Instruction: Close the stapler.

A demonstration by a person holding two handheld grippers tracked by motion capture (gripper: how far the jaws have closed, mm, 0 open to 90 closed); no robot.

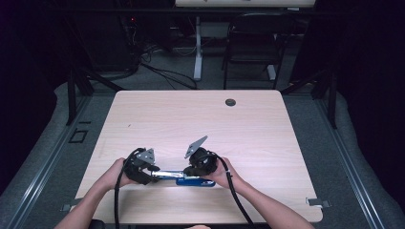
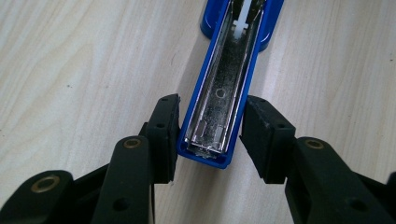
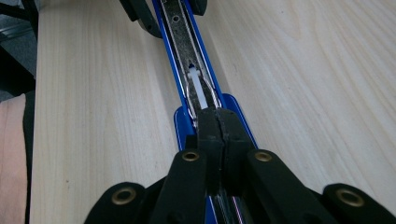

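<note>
Pale wood-grain laminate covers the table (image 1: 248, 129), whose near edge meets the person's forearms as they come in from below in the high view. Close to that edge, a blue stapler (image 1: 184, 177) lies opened out flat along the tabletop, its metal staple channel facing up, stretched between the two hands. The left gripper (image 1: 152, 175), held in the left hand (image 1: 115, 174), sits at the stapler's left end; in the left gripper view its black pads (image 2: 164, 128) stand either side of the channel's blunt tip (image 2: 212, 135), the left one touching the blue rim and the right one just beside it, so whether they actually press on it cannot be told. The right gripper (image 1: 193, 172), held in the right hand (image 1: 224, 174), is at the stapler's other end; in the right gripper view its pads (image 3: 219, 130) are closed tight together, clenched, right over the blue base where the white pusher (image 3: 198, 91) ends, with nothing visibly gripped between them. Cables trail back from both grippers toward the person. Farther across the table, a small dark round grommet (image 1: 230, 102) sits near the far edge. Beyond the table, grey carpet, loose black cables, a white table leg and a dark chair (image 1: 253, 45) stand in a dim room.
</note>
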